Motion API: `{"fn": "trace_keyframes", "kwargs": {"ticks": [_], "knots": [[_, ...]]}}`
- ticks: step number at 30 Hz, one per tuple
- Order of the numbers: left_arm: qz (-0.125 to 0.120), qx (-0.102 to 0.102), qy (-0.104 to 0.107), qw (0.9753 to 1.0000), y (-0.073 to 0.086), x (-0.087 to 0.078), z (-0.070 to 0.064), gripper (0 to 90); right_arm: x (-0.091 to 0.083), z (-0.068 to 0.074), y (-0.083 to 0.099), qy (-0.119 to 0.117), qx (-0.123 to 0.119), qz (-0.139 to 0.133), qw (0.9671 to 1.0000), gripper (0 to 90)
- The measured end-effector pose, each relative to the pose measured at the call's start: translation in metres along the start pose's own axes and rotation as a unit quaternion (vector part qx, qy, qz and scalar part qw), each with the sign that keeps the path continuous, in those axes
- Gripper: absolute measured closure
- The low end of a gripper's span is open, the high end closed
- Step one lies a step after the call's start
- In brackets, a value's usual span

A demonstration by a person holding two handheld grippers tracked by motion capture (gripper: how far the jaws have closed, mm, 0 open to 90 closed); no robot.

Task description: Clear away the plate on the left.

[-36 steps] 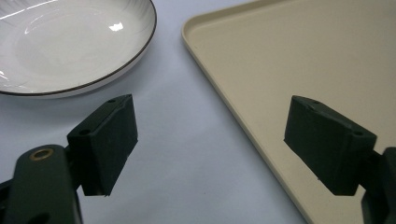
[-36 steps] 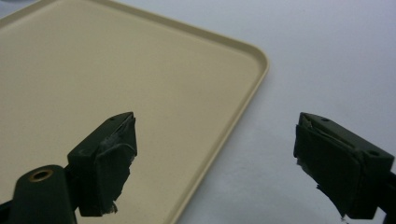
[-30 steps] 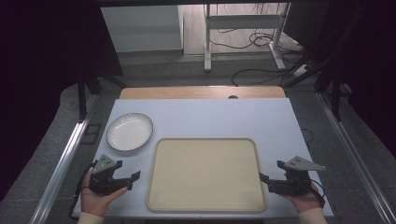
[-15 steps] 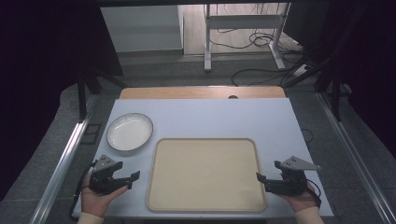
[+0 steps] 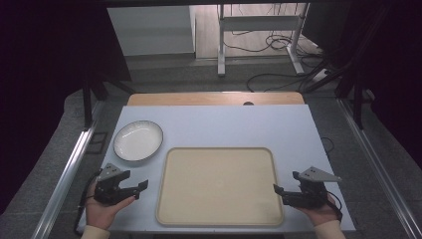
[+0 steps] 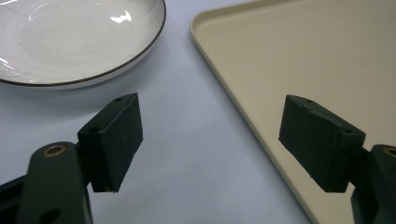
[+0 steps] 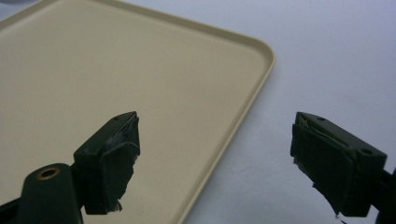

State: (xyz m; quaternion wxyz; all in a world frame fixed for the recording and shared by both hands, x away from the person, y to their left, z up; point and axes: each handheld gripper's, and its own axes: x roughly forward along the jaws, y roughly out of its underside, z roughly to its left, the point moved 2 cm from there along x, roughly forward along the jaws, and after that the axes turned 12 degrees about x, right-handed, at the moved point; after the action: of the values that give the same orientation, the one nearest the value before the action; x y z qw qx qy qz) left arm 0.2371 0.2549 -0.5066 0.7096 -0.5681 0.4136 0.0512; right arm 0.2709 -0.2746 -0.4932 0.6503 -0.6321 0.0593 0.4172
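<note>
Starting at the left: the left gripper (image 5: 141,187) sits low over the worktop (image 5: 224,127), held in the person's left hand (image 5: 102,211), its jaws spread wide with nothing between them. In the left gripper view the two black pads (image 6: 114,140) stand well apart, bare worktop showing through the gap. Ahead of this gripper and a little to its left lies the white plate (image 5: 138,141), a shallow dish with a thin dark rim, resting on the worktop and clear of the jaws. Just beside the gripper's right jaw runs the left edge of the beige tray (image 5: 219,186); in the left gripper view that jaw hangs over the tray's rim, but whether it touches I cannot tell.

Across the tray now, and it lies flat between the two grippers, its surface bare.

On to the right gripper (image 5: 276,190), cupped in the right hand (image 5: 318,211). Its jaws are also wide apart and hold nothing. They point toward the tray's right edge, tips right at the rim. In the right gripper view the raised rim and a rounded corner of the tray (image 7: 116,84) pass through the gap: one pad over the tray, the other over the pale worktop (image 7: 336,56).
</note>
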Motion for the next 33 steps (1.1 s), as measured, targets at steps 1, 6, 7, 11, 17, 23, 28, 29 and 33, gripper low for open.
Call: {"fn": "trace_keyframes", "kwargs": {"ticks": [1, 6, 7, 11, 17, 23, 28, 29, 33], "knots": [[0.002, 0.000, -0.001, 1.0000, 0.000, 0.000, 0.001, 21.0, 0.000, 0.000, 0.000, 0.001, 0.000, 0.001, 1.0000, 16.0], [0.010, -0.001, -0.005, 0.9999, -0.001, 0.003, 0.004, 20.9, 0.004, -0.001, 0.000, 0.005, -0.003, 0.006, 1.0000, 16.1], [0.011, -0.002, -0.007, 0.9999, -0.001, 0.004, 0.005, 21.0, 0.004, -0.002, 0.000, 0.006, -0.003, 0.006, 1.0000, 16.1], [0.016, -0.005, -0.007, 0.9998, -0.002, 0.005, 0.006, 21.1, 0.004, -0.002, 0.000, 0.006, 0.001, 0.005, 1.0000, 16.3], [0.003, -0.012, -0.005, 0.9999, -0.004, 0.002, 0.010, 20.9, 0.003, -0.002, 0.000, 0.006, 0.001, 0.004, 1.0000, 16.9], [0.005, -0.009, -0.009, 0.9999, -0.008, 0.005, 0.015, 20.9, 0.004, -0.003, 0.000, 0.008, -0.001, 0.006, 0.9999, 16.9], [0.002, -0.010, -0.015, 0.9998, -0.015, 0.005, 0.020, 21.0, 0.006, -0.004, 0.001, 0.009, -0.001, 0.011, 0.9999, 17.1], [0.002, -0.009, -0.018, 0.9998, -0.017, 0.005, 0.021, 20.9, 0.007, -0.004, 0.001, 0.010, -0.002, 0.013, 0.9999, 17.1], [-0.002, -0.013, -0.026, 0.9996, -0.022, 0.008, 0.029, 20.0, 0.006, -0.004, 0.001, 0.011, -0.004, 0.014, 0.9998, 17.1]]}}
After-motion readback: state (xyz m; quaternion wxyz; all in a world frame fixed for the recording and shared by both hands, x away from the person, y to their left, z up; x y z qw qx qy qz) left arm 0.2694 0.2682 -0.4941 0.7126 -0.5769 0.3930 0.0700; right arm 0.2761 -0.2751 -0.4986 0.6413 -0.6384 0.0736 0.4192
